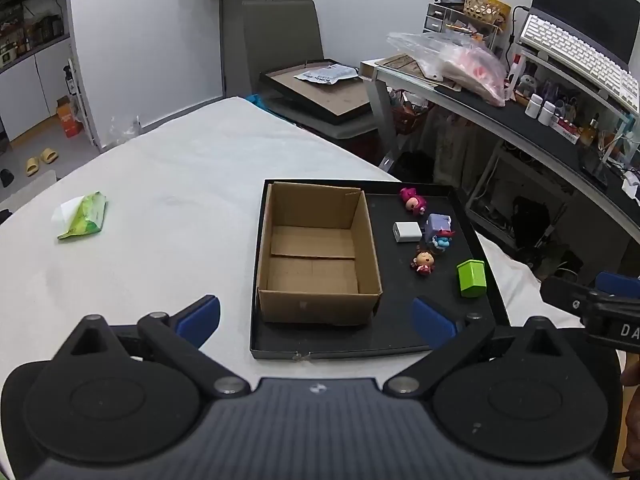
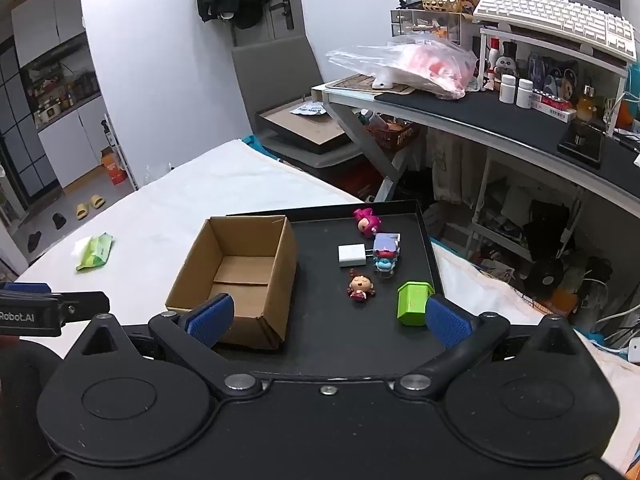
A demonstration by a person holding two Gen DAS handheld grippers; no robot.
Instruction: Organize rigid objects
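An empty cardboard box (image 1: 316, 256) (image 2: 240, 276) stands in the left half of a black tray (image 1: 400, 332) (image 2: 332, 344) on a white-covered table. To its right on the tray lie a pink figurine (image 1: 411, 199) (image 2: 367, 221), a white charger (image 1: 407, 232) (image 2: 352, 255), a purple-and-blue figurine (image 1: 438, 231) (image 2: 386, 252), a red-dressed doll figurine (image 1: 423, 261) (image 2: 361, 287) and a green block (image 1: 472, 278) (image 2: 414, 303). My left gripper (image 1: 316, 318) is open, in front of the box. My right gripper (image 2: 328, 320) is open near the tray's front, its right pad (image 2: 446, 324) beside the green block.
A green wipes packet (image 1: 84, 216) (image 2: 95, 251) lies at the table's left. A cluttered desk (image 1: 520, 120) (image 2: 500, 120) with a keyboard (image 2: 556, 20) and a plastic bag (image 2: 412, 68) stands to the right. A grey chair (image 1: 288, 60) holds a second tray behind the table.
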